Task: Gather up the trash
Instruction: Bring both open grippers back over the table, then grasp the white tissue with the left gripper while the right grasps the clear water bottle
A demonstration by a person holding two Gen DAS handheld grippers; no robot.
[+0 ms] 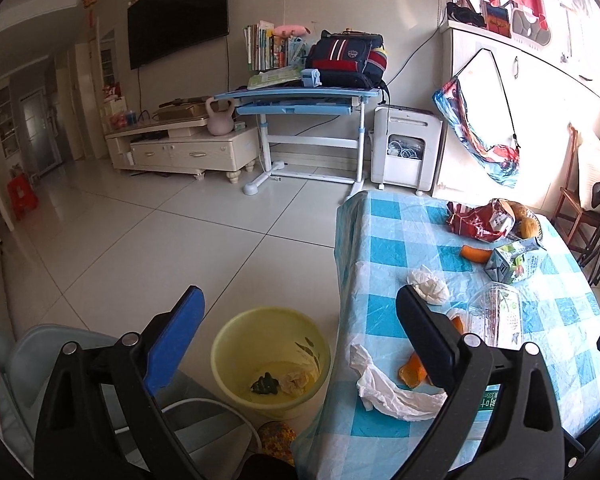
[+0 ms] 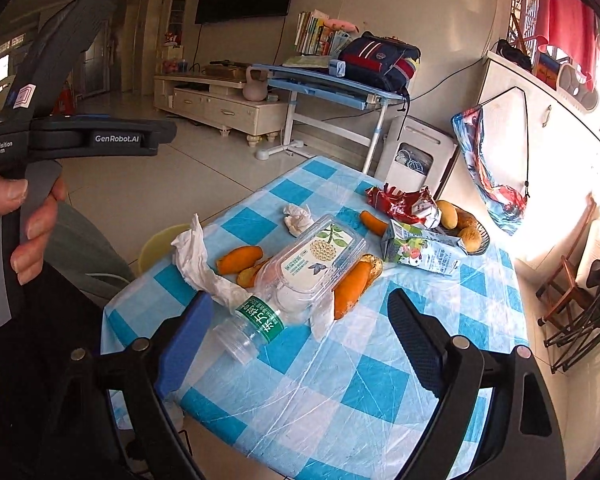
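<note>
Both claws wide open, empty: left claw [image 1: 300, 340] over bin [image 1: 271, 360], right claw [image 2: 300, 332] near bottle [image 2: 256, 326], which could roll off the counter [image 2: 340, 400] edge if nudged.

Home living room, wall television [image 1: 178, 12], study desk [image 1: 296, 100]

left gripper [image 1: 300, 328]: black frame, blue pad, silver screws | handle: grey, white "GenRobot.AI" lettering
</note>
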